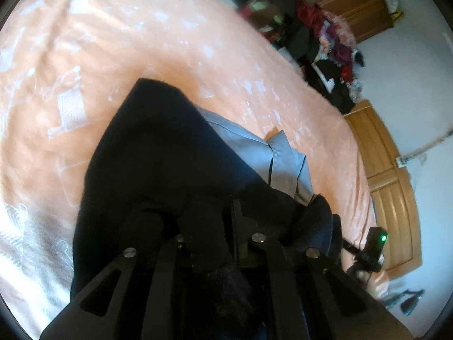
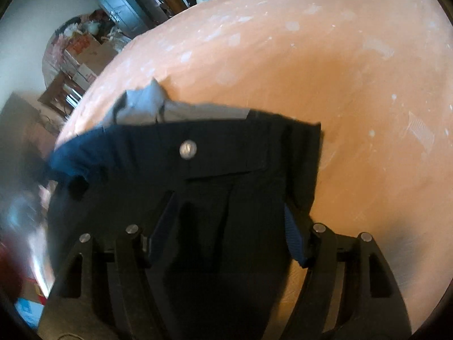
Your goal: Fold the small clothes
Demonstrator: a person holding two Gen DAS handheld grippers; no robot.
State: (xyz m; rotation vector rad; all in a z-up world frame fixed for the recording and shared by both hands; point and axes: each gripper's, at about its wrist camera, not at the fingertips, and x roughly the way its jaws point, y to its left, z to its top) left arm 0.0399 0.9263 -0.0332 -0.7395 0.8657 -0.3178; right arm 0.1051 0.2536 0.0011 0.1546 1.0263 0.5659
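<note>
Two grippers carry one dark navy garment [image 2: 215, 170] (trousers or shorts, with a metal button [image 2: 188, 149]) above a peach bedspread [image 1: 170, 28], probably to spread it flat. Low in its frame, the left gripper [image 1: 209, 226] is clamped on bunched cloth. The right gripper [image 2: 226, 226] has fingers [image 2: 162, 226] apart astride the fabric; a grey garment [image 1: 271, 155] lies beyond.

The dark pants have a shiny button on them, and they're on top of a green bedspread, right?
Almost. The bedspread is peach-orange with pale whitish patterning, not green; the right wrist view shows it clearly. The rest holds: the dark pants do carry a shiny metal button at the waistband and hang over that bedspread.
</note>
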